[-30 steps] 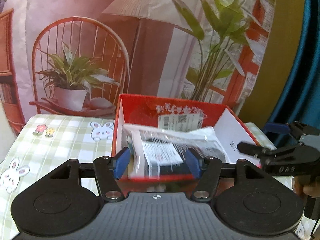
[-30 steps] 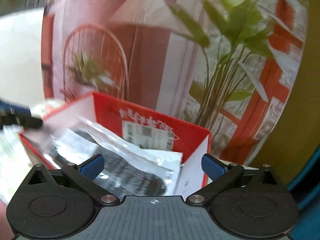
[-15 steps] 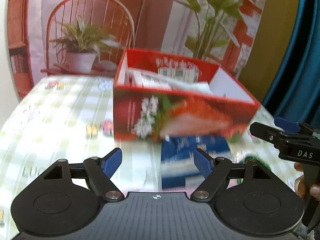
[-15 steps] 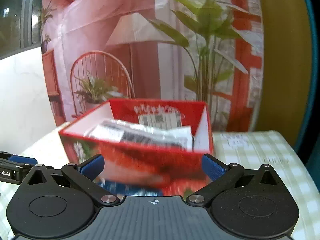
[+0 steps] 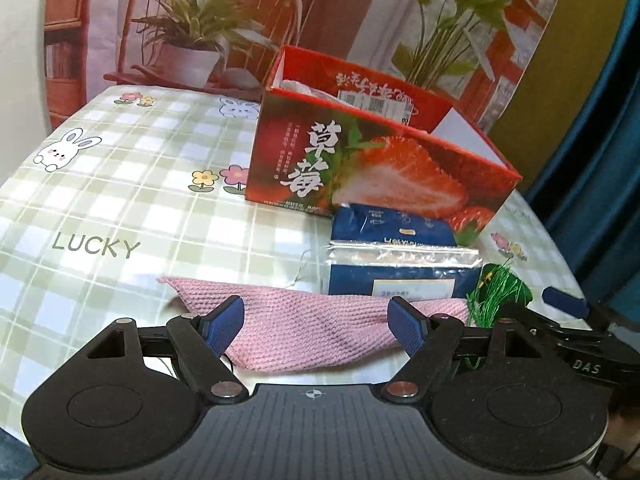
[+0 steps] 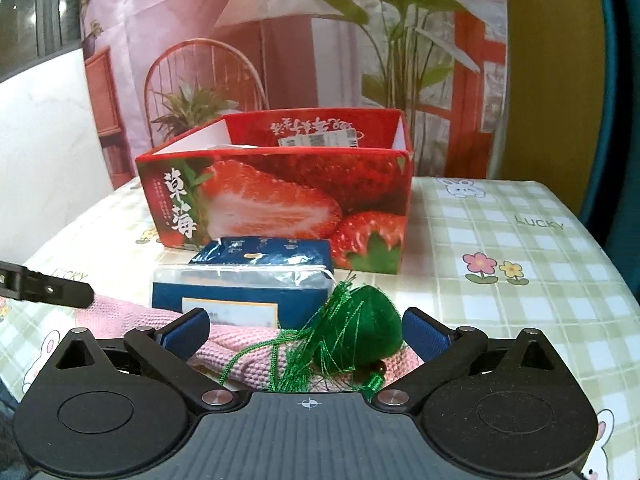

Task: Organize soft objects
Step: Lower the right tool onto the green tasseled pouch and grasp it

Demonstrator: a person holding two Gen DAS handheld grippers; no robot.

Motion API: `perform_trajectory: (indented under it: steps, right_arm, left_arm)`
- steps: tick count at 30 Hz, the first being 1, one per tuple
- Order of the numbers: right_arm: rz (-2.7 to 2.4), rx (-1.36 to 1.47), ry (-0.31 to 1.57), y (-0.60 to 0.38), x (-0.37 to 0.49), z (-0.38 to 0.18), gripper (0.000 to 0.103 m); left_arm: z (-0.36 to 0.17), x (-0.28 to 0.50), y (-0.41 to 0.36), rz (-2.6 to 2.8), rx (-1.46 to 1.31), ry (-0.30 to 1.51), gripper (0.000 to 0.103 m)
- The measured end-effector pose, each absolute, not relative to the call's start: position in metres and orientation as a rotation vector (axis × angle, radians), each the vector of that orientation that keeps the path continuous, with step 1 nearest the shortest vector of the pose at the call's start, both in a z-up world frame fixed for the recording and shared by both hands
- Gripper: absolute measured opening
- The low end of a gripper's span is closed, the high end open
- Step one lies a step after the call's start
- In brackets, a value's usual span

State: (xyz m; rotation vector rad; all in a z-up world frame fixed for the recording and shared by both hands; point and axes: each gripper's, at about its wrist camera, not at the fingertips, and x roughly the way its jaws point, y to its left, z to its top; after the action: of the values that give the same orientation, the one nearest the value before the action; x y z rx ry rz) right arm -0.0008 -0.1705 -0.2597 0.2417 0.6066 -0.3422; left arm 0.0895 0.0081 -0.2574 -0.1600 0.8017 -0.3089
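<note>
A pink knitted cloth (image 5: 312, 328) lies on the checked tablecloth in front of a red strawberry box (image 5: 360, 168). My left gripper (image 5: 316, 316) hovers just over the cloth, open, its blue pads apart from it. A green plush with tassel threads (image 6: 360, 332) rests on the cloth's right end (image 6: 240, 344). It sits between the fingers of my right gripper (image 6: 306, 330), which is open, neither pad pressing on it. A blue packet in clear wrap (image 6: 248, 276) lies between the cloth and the box (image 6: 280, 196). Clear plastic bags (image 5: 304, 88) show inside the box.
The table wears a green checked cloth with rabbits and flowers (image 5: 120, 200). Behind it hangs a printed backdrop of a chair and plants (image 5: 208, 40). The right gripper's finger (image 5: 568, 308) reaches into the left wrist view at the right; bare tablecloth (image 6: 500, 240) lies right of the box.
Both grippers drew back from over the box and sank to the near side of the table. The plastic bag seen between the left fingers now lies in the box; the left jaws stand wider.
</note>
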Motion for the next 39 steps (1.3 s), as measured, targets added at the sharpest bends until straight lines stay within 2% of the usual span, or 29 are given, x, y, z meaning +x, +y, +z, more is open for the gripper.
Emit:
perform_trajectory:
  steps: [8,16,19,24,27,35,39]
  right_arm:
    - [-0.367,0.363,0.585,-0.196,-0.005,-0.276,0.086]
    - [-0.371,0.361,0.584,-0.201,0.002,-0.290,0.077]
    - [-0.382,0.382,0.577,-0.206,0.002,-0.295,0.070]
    - [-0.383,0.391,0.550,-0.209,0.000,-0.295,0.046]
    - [-0.362,0.393,0.529,-0.208,-0.003,-0.292,0.041]
    - [-0.314,0.349,0.519,-0.197,-0.001,-0.286,0.041]
    - [-0.356,0.358,0.534,-0.202,-0.002,-0.288,0.044]
  left_arm:
    - [-0.260,0.089,0.006,-0.298,-0.167,0.796,0.081]
    - [-0.264,0.093,-0.001,-0.336,-0.139,0.771,0.081]
    - [-0.268,0.096,-0.002,-0.343,-0.138,0.782,0.080]
    - [-0.270,0.099,-0.005,-0.347,-0.136,0.794,0.079]
    - [-0.271,0.099,-0.005,-0.352,-0.134,0.800,0.079]
    - [-0.271,0.098,-0.004,-0.356,-0.139,0.795,0.079]
    - [-0.270,0.101,-0.006,-0.376,-0.133,0.780,0.079]
